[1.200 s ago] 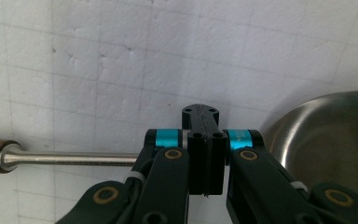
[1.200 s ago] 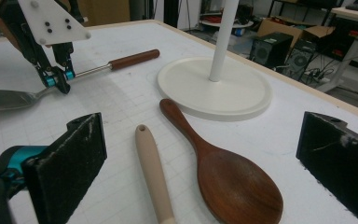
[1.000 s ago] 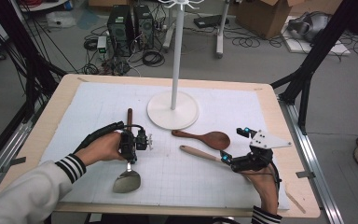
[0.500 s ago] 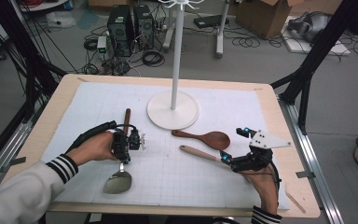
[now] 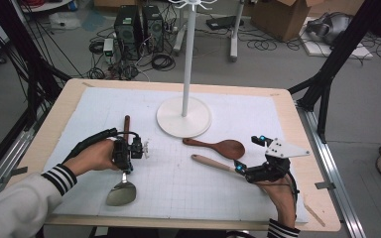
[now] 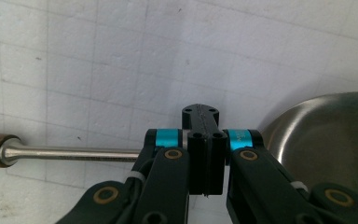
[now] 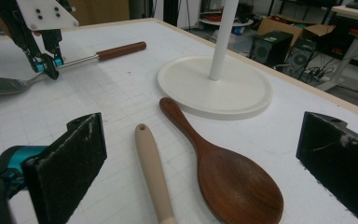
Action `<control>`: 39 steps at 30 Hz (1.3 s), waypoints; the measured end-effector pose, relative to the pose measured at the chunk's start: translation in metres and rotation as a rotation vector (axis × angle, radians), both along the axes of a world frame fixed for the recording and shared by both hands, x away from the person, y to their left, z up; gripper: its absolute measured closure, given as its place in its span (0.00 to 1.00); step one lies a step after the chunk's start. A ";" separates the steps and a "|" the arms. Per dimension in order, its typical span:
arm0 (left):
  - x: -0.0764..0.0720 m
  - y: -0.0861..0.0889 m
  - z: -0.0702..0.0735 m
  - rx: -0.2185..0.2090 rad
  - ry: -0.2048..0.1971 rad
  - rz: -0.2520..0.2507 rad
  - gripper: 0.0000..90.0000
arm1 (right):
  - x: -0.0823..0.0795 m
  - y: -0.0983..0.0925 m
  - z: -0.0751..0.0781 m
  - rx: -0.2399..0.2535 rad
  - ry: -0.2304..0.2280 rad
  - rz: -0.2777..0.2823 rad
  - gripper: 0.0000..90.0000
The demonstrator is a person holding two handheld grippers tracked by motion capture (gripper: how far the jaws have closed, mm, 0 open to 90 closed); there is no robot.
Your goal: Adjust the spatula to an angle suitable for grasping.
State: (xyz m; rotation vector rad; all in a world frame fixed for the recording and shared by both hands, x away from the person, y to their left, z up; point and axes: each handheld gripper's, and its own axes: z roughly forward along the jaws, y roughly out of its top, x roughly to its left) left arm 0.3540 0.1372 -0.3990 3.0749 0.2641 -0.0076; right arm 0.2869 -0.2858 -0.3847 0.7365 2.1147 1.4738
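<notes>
My left gripper (image 5: 130,157) (image 6: 200,122) is shut on the thin steel shaft (image 6: 74,153) of a metal ladle. Its steel bowl (image 5: 120,192) (image 6: 326,140) points toward the person and its brown wooden handle (image 5: 127,124) (image 7: 121,49) points away. The right gripper view shows that gripper (image 7: 49,67) farther off, with the ladle held level, close over the mat. My right gripper (image 5: 240,166) (image 7: 200,154) stands open and low at the right. A dark wooden spoon (image 5: 218,146) (image 7: 233,182) and a pale wooden handle (image 5: 211,162) (image 7: 154,172) lie flat between its wide jaws, untouched.
A white stand with a round base (image 5: 183,116) (image 7: 214,86) and tall pole (image 5: 188,54) rises behind the spoons. A white grid mat (image 5: 178,188) covers the wooden table (image 5: 307,148). Computers, cables and boxes sit on the floor beyond.
My left gripper has slid to the left with the ladle in it. The right gripper and the two wooden utensils have stayed put.
</notes>
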 end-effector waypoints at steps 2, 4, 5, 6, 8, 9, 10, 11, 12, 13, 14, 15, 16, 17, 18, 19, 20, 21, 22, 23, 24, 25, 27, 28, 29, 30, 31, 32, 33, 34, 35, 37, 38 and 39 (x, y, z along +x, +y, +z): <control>0.000 0.002 0.000 -0.004 0.002 0.001 1.00 | 0.000 0.000 0.000 -0.001 0.000 0.000 0.01; 0.000 0.004 0.000 -0.004 0.004 0.002 1.00 | 0.000 0.000 0.000 0.001 -0.001 0.001 0.01; 0.000 0.004 0.000 -0.002 0.005 0.001 1.00 | 0.000 0.000 0.000 0.000 0.001 0.000 0.01; 0.000 0.005 0.000 -0.006 0.005 0.001 1.00 | 0.000 0.000 0.000 -0.001 -0.001 0.000 0.01; -0.001 0.006 0.001 -0.009 0.002 -0.004 1.00 | 0.000 0.000 0.000 -0.001 0.000 0.000 0.01; -0.001 0.006 0.001 -0.014 -0.001 -0.004 1.00 | 0.000 0.000 0.000 0.002 0.000 0.000 0.01; -0.001 0.007 0.001 -0.022 -0.003 -0.009 1.00 | 0.001 0.000 0.000 0.001 -0.008 -0.001 0.01; -0.001 0.008 0.002 -0.035 -0.005 -0.006 1.00 | 0.000 0.000 0.000 0.004 -0.004 -0.003 0.01; -0.001 0.009 0.004 -0.043 -0.009 -0.006 1.00 | 0.000 -0.001 0.000 0.002 -0.005 -0.002 0.01; -0.001 0.011 0.005 -0.054 -0.018 0.000 1.00 | 0.000 -0.001 0.000 0.002 -0.005 -0.002 0.01; 0.000 0.012 0.008 -0.065 -0.018 0.000 1.00 | 0.001 -0.001 0.000 0.002 -0.005 -0.002 0.01; 0.000 0.014 0.010 -0.084 -0.018 0.008 1.00 | 0.001 -0.001 0.000 0.001 -0.005 -0.002 0.01; 0.001 0.015 0.013 -0.100 -0.024 0.007 1.00 | 0.001 -0.001 0.000 0.000 -0.006 -0.002 0.01; 0.001 0.017 0.017 -0.113 -0.029 0.003 1.00 | 0.001 -0.001 0.000 0.000 -0.006 -0.002 0.01; 0.001 0.020 0.021 -0.134 -0.033 0.009 1.00 | 0.000 -0.001 0.000 0.000 -0.005 -0.004 0.01; 0.002 0.022 0.026 -0.157 -0.039 0.011 1.00 | 0.000 -0.001 0.000 0.000 -0.005 -0.004 0.01; 0.003 0.025 0.030 -0.173 -0.045 0.014 1.00 | 0.000 -0.001 0.000 0.001 -0.005 -0.004 0.01; 0.004 0.028 0.035 -0.193 -0.058 0.020 1.00 | 0.000 -0.001 0.000 0.001 -0.003 -0.005 0.01; 0.004 0.031 0.039 -0.213 -0.070 0.028 1.00 | 0.000 -0.001 0.000 0.000 -0.002 -0.006 0.01; 0.005 0.034 0.044 -0.235 -0.079 0.031 1.00 | 0.000 -0.001 0.000 -0.002 -0.002 -0.006 0.01; 0.006 0.037 0.049 -0.262 -0.085 0.038 1.00 | 0.000 -0.001 0.000 0.000 0.003 -0.006 0.01; 0.007 0.041 0.054 -0.285 -0.095 0.038 1.00 | 0.000 -0.001 0.000 -0.001 0.003 -0.006 0.01; 0.008 0.047 0.064 -0.318 -0.122 0.047 1.00 | 0.000 -0.001 0.000 -0.002 0.002 -0.007 0.01; 0.009 0.050 0.067 -0.332 -0.125 0.047 1.00 | 0.000 -0.001 0.000 -0.002 0.002 -0.007 0.01; 0.010 0.054 0.070 -0.365 -0.134 0.063 1.00 | 0.000 -0.001 0.000 -0.002 0.002 -0.007 0.01; 0.012 0.058 0.073 -0.383 -0.143 0.065 1.00 | 0.000 -0.001 0.000 0.000 0.006 -0.009 0.01; 0.012 0.061 0.074 -0.414 -0.151 0.084 1.00 | 0.000 -0.001 0.000 0.002 0.008 -0.009 0.01; 0.014 0.064 0.076 -0.429 -0.161 0.089 1.00 | 0.000 -0.001 0.000 0.001 0.006 -0.008 0.01; 0.016 0.067 0.077 -0.438 -0.169 0.093 1.00 | 0.000 -0.002 0.000 0.000 0.002 -0.009 0.01; 0.018 0.070 0.078 -0.448 -0.173 0.098 1.00 | 0.000 -0.002 0.000 0.000 0.002 -0.009 0.01; 0.020 0.072 0.079 -0.458 -0.181 0.106 1.00 | 0.000 -0.001 0.000 0.001 0.006 -0.009 0.01; 0.024 0.076 0.080 -0.476 -0.181 0.127 1.00 | 0.000 -0.001 0.000 -0.001 0.003 -0.008 0.01; 0.025 0.078 0.080 -0.480 -0.191 0.131 1.00 | 0.000 -0.001 0.000 -0.002 0.002 -0.008 0.01; 0.027 0.080 0.081 -0.482 -0.190 0.136 1.00 | 0.000 -0.001 0.000 -0.001 0.004 -0.008 0.01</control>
